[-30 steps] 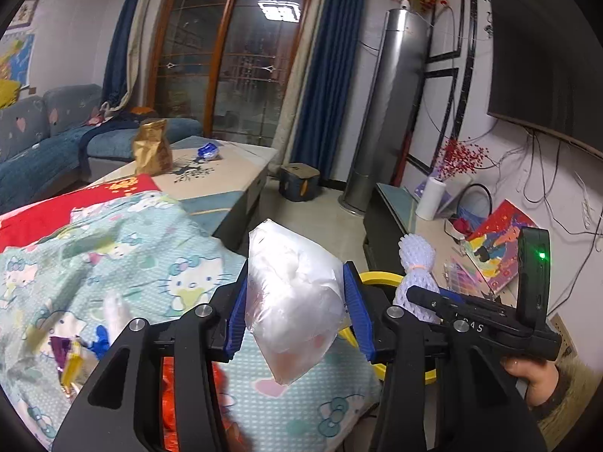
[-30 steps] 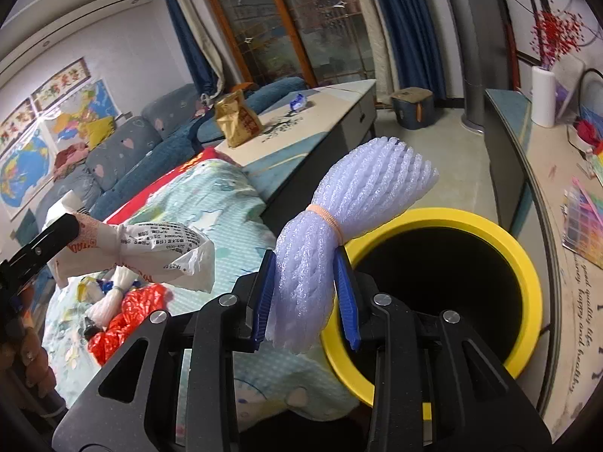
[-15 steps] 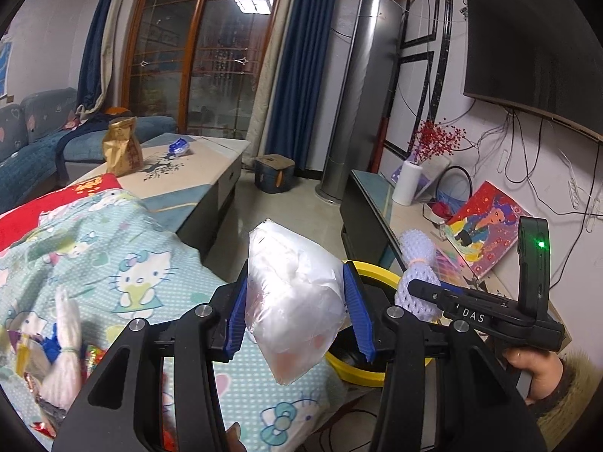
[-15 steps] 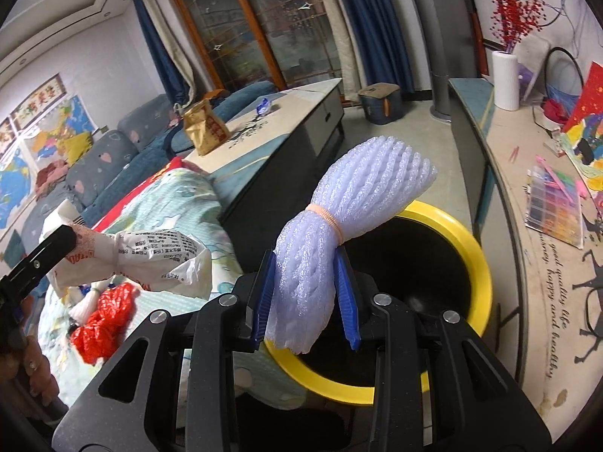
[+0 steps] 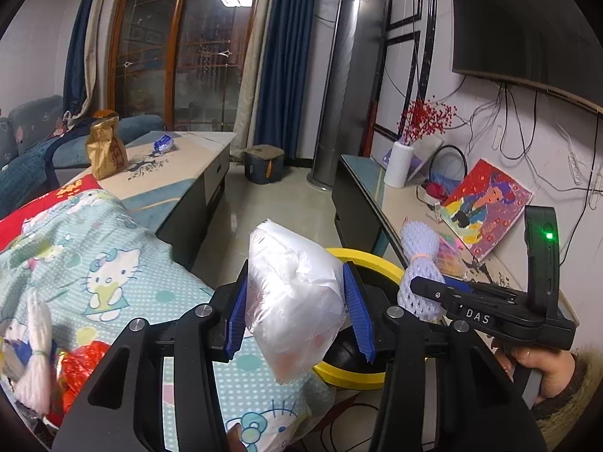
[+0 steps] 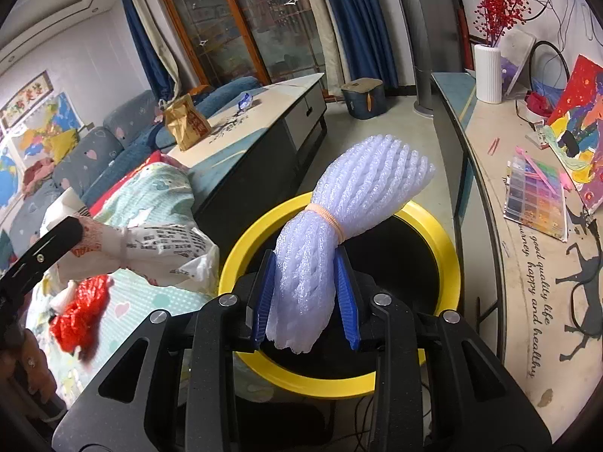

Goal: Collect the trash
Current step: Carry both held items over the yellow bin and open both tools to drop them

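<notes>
My left gripper is shut on a clear plastic bag, held just left of the yellow-rimmed bin. My right gripper is shut on a lavender foam net bundle tied with an orange band, held over the bin's black opening. The right gripper and foam net also show in the left wrist view, the left one's bag in the right wrist view. More trash lies on the Hello Kitty cloth: a red wrapper and a white bundle.
A coffee table with a gold bag stands behind the cloth. A TV bench with a paint palette, a painting and a white vase runs along the right, close to the bin. A sofa is far left.
Both grippers have moved right toward the bin with their loads. The foam net now hangs over the bin's opening, and the bag has come up beside the rim.
</notes>
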Motion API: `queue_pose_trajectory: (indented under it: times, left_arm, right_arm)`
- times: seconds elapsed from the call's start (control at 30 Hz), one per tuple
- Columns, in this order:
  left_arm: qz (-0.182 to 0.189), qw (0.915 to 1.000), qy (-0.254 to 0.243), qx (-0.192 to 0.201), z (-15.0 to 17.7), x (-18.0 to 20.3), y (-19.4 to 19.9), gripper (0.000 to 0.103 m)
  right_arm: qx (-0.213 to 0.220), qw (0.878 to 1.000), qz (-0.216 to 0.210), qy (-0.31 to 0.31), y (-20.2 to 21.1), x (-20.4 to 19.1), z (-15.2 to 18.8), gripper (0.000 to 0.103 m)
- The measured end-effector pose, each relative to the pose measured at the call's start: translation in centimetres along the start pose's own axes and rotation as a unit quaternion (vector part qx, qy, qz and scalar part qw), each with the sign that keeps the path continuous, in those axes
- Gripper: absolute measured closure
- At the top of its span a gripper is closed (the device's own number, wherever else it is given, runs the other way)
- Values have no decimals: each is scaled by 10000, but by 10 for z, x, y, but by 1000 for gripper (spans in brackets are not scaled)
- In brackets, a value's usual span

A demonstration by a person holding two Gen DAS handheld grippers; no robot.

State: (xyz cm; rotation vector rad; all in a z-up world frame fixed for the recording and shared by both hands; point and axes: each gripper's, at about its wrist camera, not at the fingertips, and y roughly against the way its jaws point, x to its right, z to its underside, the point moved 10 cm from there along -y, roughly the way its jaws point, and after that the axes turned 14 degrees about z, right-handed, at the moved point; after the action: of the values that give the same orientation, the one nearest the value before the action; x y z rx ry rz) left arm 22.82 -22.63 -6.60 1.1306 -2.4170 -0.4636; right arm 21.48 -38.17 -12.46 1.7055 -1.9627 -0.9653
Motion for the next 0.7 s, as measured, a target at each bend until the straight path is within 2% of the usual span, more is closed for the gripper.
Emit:
queue_pose_trajectory:
  times: [0.47,0.53,0.57,0.6,0.63,0.67,0.7]
  left_arm:
    - [-22,9992,-131,-364,17,3,-40,58]
    - [19,9991,-102,-414,19,3,-47,57]
    - [97,9990,-69,-430,19,4,-50,53]
    - [239,9988,2,-429,20,6,-53,51]
    - [311,9986,44,-418,21,6,-53,38]
    - [403,9984,98,-397,21,6,-54,20]
    - [465,9982,149,-351,22,6,-54,13]
  right_arm:
    - [-340,9993,86,111,-21,9,22,78]
    - [-386,9991,105,107,-24,11,24,72]
    - [-418,9990,170,76,-26,14,25,68]
    - [-441,9988,210,29,-27,16,26,59]
    - [-456,9987,228,-22,-28,18,26,56]
    - [-463,9986,247,-87,-28,20,26,54]
    - [-459,9985,286,-127,-28,22,26,49]
